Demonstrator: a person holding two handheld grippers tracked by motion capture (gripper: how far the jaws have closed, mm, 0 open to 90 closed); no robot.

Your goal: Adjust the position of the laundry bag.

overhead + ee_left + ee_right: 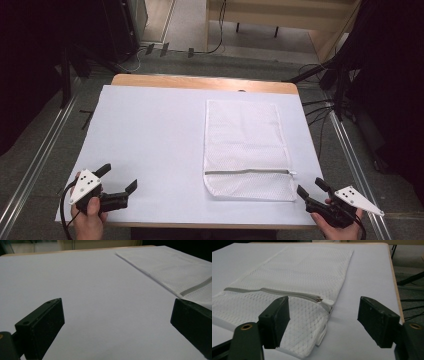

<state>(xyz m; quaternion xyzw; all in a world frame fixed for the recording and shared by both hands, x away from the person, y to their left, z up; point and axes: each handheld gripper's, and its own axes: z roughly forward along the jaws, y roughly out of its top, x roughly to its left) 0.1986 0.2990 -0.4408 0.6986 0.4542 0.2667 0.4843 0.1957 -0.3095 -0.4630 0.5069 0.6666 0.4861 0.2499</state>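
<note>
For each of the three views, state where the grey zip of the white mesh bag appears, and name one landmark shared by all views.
High view: the zip crosses the mesh bag near its front end, right of centre.
Left gripper view: the zip is at the right edge.
Right gripper view: the zip runs left of centre.
Shared landmark: the table's wooden far edge.

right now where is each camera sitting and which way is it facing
High view: fixed above the person's side, looking forward and down on the table; both hands show, left claw and right claw open.
Left gripper view: rides the left claw, low over the white sheet, facing the far edge between its spread jaws.
Right gripper view: rides the right claw, facing the mesh bag's zipper pull.
Shared: all three show the white mesh bag with its grey zipper.
</note>
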